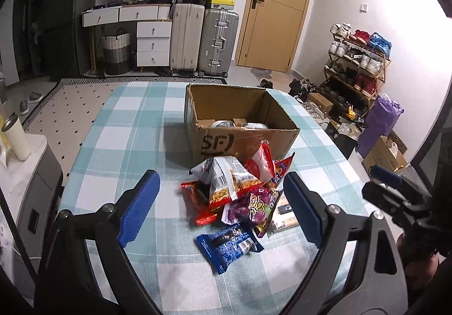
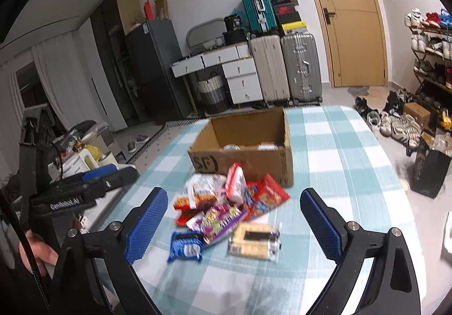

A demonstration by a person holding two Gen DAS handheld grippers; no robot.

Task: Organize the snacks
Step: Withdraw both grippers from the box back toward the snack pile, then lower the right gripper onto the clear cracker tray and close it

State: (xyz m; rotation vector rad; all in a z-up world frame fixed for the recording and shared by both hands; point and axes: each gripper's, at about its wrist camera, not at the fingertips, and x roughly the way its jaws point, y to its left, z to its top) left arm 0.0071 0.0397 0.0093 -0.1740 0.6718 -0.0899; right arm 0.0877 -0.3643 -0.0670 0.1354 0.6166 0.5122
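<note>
A: Well, left gripper (image 1: 220, 202) gapes wide, holding nothing; right gripper (image 2: 234, 219) likewise. Snacks (image 1: 240, 196) lie heaped on the bench (image 1: 127, 122), just before the box (image 1: 240, 128).

B: Risk?

A: Packets overlap, so a careless pinch may drag neighbours or crush the noodles (image 1: 226, 179).

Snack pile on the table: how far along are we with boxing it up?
Early stage. Done: a few packets already lie inside the cardboard box. In hand: nothing; the left tool and right tool are both open and empty above the snack pile. Left: the whole pile, including the blue packet and the cracker pack.
</note>
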